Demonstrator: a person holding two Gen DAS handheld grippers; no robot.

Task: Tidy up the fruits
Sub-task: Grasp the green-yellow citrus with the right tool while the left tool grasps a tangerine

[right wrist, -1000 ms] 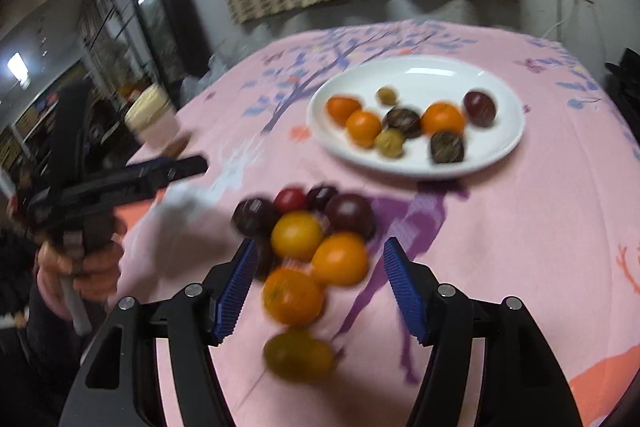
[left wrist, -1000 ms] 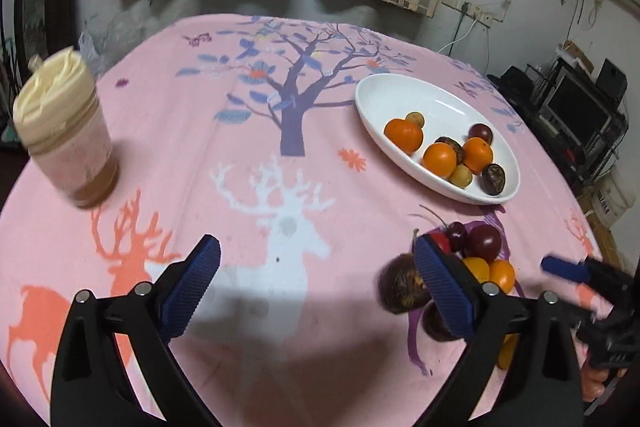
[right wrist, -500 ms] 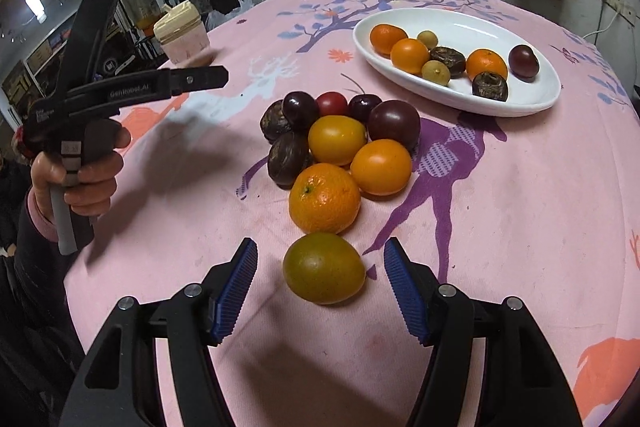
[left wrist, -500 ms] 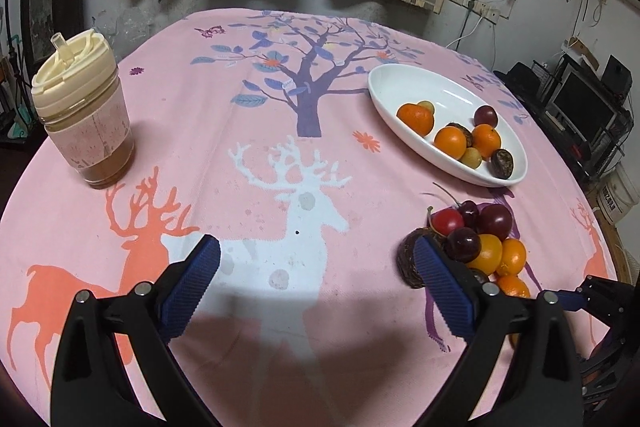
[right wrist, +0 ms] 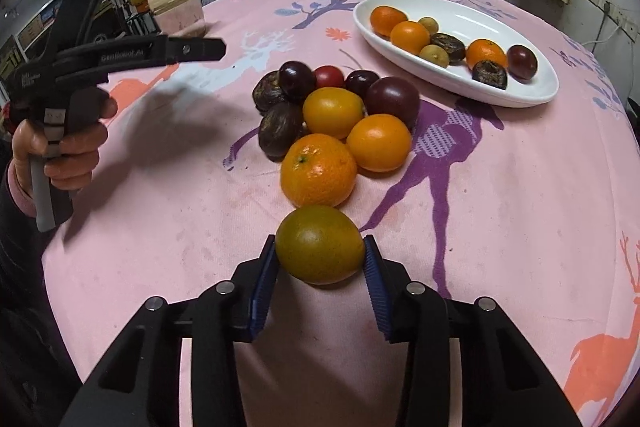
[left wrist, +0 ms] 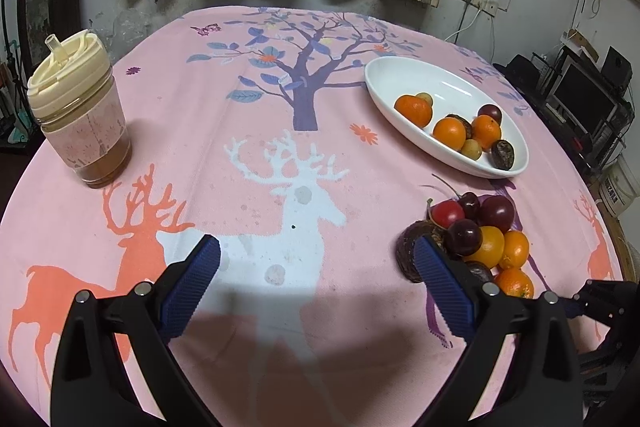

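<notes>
A pile of loose fruit [right wrist: 336, 115] lies on the pink tablecloth: oranges, dark plums, cherries and wrinkled dark fruits. It also shows in the left wrist view [left wrist: 472, 243]. My right gripper [right wrist: 320, 255] is shut on a greenish orange [right wrist: 318, 245] at the near end of the pile, on the cloth. A white oval plate [right wrist: 532, 91] behind the pile holds several fruits; it shows in the left wrist view too [left wrist: 400, 75]. My left gripper [left wrist: 316, 267] is open and empty, above the white deer print, left of the pile.
A lidded cup [left wrist: 78, 111] with a brown drink stands at the table's left; it shows in the right wrist view [right wrist: 178, 7]. The round table drops off at the right edge. Shelves and electronics [left wrist: 580, 99] stand beyond.
My right gripper moved forward and closed its fingers onto the greenish orange. My left gripper drifted slightly, staying open above the cloth.
</notes>
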